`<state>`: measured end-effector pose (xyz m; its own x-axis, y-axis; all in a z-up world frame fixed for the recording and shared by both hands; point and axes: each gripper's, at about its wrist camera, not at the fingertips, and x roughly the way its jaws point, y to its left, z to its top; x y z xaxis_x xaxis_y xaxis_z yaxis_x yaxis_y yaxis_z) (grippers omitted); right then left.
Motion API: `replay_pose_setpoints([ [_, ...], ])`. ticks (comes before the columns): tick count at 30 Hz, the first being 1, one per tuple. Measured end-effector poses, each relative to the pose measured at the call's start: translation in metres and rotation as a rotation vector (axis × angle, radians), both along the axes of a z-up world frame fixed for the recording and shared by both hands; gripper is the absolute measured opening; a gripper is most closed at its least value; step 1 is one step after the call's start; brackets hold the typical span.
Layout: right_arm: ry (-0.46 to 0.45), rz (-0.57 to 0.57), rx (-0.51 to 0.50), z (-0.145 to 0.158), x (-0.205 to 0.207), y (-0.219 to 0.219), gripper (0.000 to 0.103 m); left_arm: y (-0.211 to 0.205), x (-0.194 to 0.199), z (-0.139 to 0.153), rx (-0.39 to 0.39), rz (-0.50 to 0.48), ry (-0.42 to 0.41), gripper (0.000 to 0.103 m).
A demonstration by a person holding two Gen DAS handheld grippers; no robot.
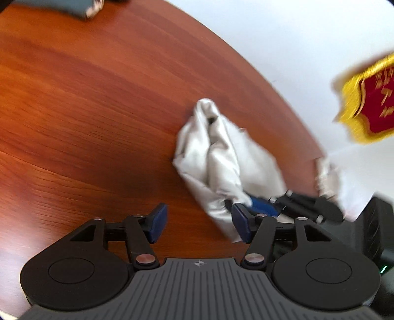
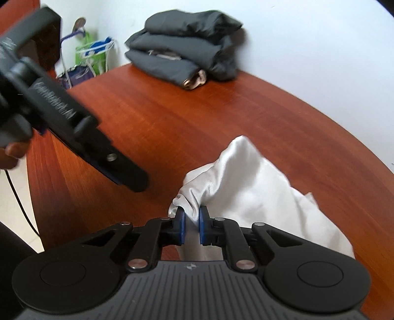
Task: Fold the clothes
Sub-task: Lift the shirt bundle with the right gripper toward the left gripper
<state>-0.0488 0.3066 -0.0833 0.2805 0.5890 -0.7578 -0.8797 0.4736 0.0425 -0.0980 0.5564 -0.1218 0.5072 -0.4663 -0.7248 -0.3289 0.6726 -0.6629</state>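
A crumpled white garment [image 1: 216, 157] lies bunched on the red-brown wooden table [image 1: 86, 110]. In the left wrist view my left gripper [image 1: 199, 222] stands open above bare wood, with the cloth's near edge just beside its right pad and nothing between the pads. The right gripper [image 1: 261, 205] shows there too, at the cloth's near right end. In the right wrist view my right gripper [image 2: 191, 225] is shut on a fold of the white garment [image 2: 251, 187], which bulges up between the blue pads. The left gripper [image 2: 118, 169] reaches in from the upper left, apart from the cloth.
A stack of folded dark grey clothes [image 2: 184, 49] sits at the table's far edge by the white wall. A red pennant with a gold fringe [image 1: 369, 101] hangs at the right. A rack with bags [image 2: 91, 59] stands beyond the table. A dark object [image 1: 81, 8] lies at the far left.
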Motion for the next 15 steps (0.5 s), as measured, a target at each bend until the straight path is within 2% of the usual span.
replay_pose_setpoints([
  [7,0.011,-0.067,0.029,0.009,0.011,-0.021,0.012,-0.008,0.027,-0.023,-0.189,0.035,0.014,0.067],
  [15,0.015,-0.1,0.038,0.012,0.013,-0.032,0.012,-0.019,0.042,-0.035,-0.213,0.067,0.06,0.068],
])
